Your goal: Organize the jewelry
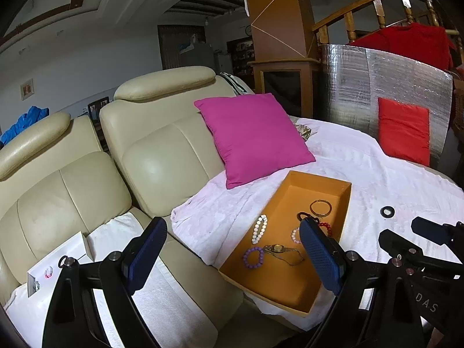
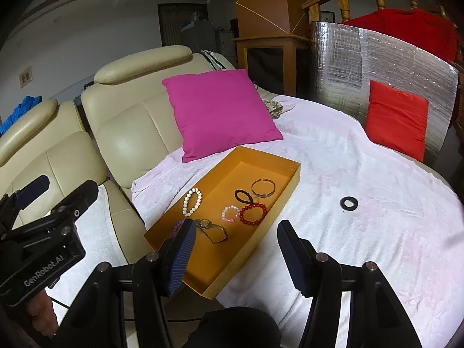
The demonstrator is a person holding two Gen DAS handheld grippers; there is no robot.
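An orange tray (image 1: pixel 342 203) (image 2: pixel 290 184) lies on a white cloth. It holds a white bead bracelet (image 2: pixel 192 202), a gold bangle (image 2: pixel 263 188), a black loop (image 2: pixel 243 196), a pink bead bracelet (image 2: pixel 230 213), a red bead bracelet (image 2: pixel 253 214), a purple bracelet (image 1: pixel 253 257) and a gold watch (image 2: pixel 211 229). A black ring (image 2: pixel 349 203) (image 1: pixel 387 211) lies on the cloth right of the tray. My left gripper (image 1: pixel 232 246) is open and empty, above the tray's left side. My right gripper (image 2: pixel 236 246) is open and empty, over the tray's near right edge.
A magenta cushion (image 2: pixel 220 113) leans behind the tray. A red cushion (image 2: pixel 397 119) rests against a silver foil panel (image 2: pixel 348 66) at the right. A cream leather sofa (image 1: pixel 72 179) is at left, with a white box (image 1: pixel 58 264) holding small items on its seat.
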